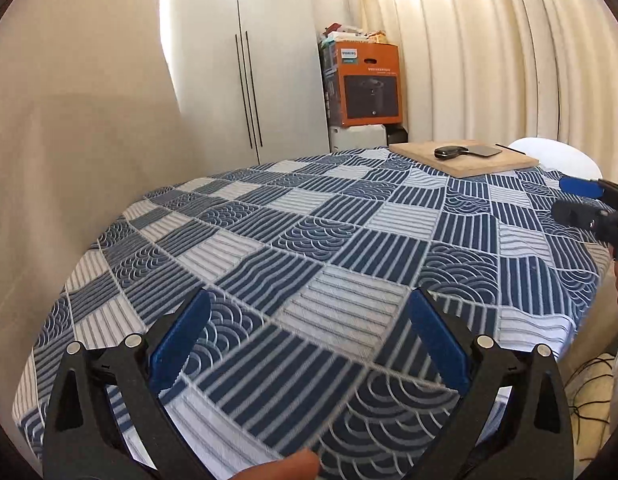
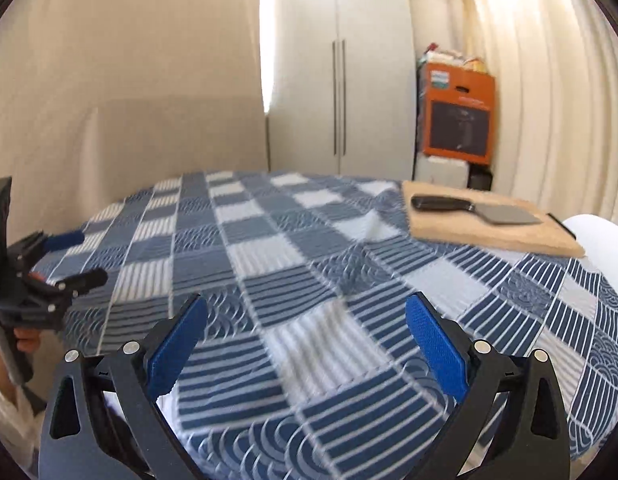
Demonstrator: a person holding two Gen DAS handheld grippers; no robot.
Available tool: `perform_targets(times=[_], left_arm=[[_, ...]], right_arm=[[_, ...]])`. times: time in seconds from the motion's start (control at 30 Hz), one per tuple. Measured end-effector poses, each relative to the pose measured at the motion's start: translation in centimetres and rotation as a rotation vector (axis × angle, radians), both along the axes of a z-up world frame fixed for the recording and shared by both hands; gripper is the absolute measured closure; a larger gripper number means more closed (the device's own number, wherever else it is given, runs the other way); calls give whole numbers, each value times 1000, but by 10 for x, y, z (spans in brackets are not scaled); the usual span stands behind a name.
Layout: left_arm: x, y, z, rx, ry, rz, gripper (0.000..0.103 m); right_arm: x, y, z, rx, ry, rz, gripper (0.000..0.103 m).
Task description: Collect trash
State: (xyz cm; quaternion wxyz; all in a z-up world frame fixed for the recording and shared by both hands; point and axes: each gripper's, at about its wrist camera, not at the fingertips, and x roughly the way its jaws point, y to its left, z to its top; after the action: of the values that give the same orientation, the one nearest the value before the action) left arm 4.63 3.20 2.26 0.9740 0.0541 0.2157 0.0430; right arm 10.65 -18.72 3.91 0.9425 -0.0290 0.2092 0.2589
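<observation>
Both grippers fill the lower edge of their own views. Left gripper (image 1: 309,340): jaws wide, blue pads (image 1: 181,344) well apart, nothing between them; only patterned cloth (image 1: 349,240) shows in the gap. A fingertip (image 1: 285,468) shows at the bottom centre of that view. Right gripper (image 2: 307,340): jaws wide, nothing between the pads (image 2: 437,344). Each gripper also appears in the other's view, the right one at the right edge of the left view, the left one at the left edge of the right view with a hand (image 2: 27,340) on its grip. Desk is covered by the blue and white checked cloth, with a slight ridge near centre in the right view. Cutting board (image 1: 465,158) lies at the far right of the desk, upper right of frame. Cleaver (image 1: 467,151) rests flat on the board, dark handle to the left. White chair (image 1: 557,156) stands just beyond the board. Orange box (image 1: 365,84) sits against the far wall beside a white cupboard (image 1: 245,72), loose items piled on top; curtain (image 1: 509,60) hangs to the right. Trash: none can be made out on the cloth in either view.
</observation>
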Motion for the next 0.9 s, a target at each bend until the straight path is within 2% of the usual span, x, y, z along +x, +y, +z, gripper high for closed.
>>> perform_targets(times=[0.13, 0.23, 0.37, 0.43, 0.57, 0.63, 0.9], left_arm=[[8, 8, 5, -28, -35, -11, 6], [15, 14, 6, -37, -50, -13, 6], [22, 20, 1, -93, -1, -18, 6], [22, 20, -3, -74, -10, 18, 6], [22, 18, -7, -65, -9, 44, 6], [22, 15, -8, -44, -18, 64, 6], [20, 17, -8, -74, -21, 38, 6]], right_arm=[[25, 1, -2, 1, 54, -23, 8], [30, 8, -4, -42, 5, -39, 8], [36, 15, -4, -43, -21, -42, 8], [38, 16, -4, -43, -34, -68, 8], [44, 18, -9, -36, 18, -34, 8], [42, 20, -10, -47, 16, -31, 8], [33, 25, -12, -92, -39, -60, 8]])
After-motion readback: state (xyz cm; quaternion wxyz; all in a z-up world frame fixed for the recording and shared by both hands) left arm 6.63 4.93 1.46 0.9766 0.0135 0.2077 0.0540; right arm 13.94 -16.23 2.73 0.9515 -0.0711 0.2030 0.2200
